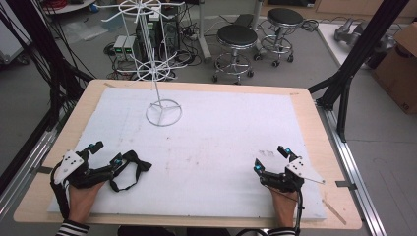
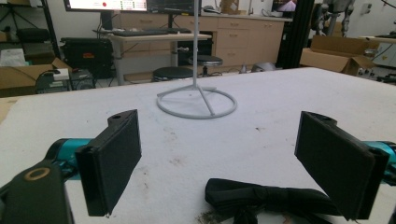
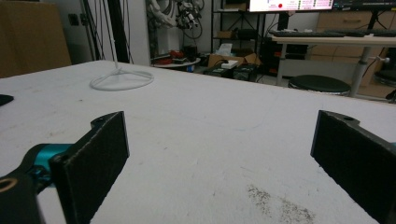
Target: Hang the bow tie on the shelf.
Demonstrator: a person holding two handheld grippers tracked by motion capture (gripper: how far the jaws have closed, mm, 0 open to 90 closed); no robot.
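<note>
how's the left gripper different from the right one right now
The left gripper has a black bow tie lying between its open jaws, not pressed by the pads; the right gripper has bare white mat between its jaws. The left sits nearer the white wire stand than the right. Both rest low over the mat with jaws wide open.

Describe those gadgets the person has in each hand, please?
The left gripper and right gripper are black, each with two flat black pads, teal joints, a grey three-cornered plate on top and a trailing black cable. Striped black-and-white sleeves show at the wrists.
</note>
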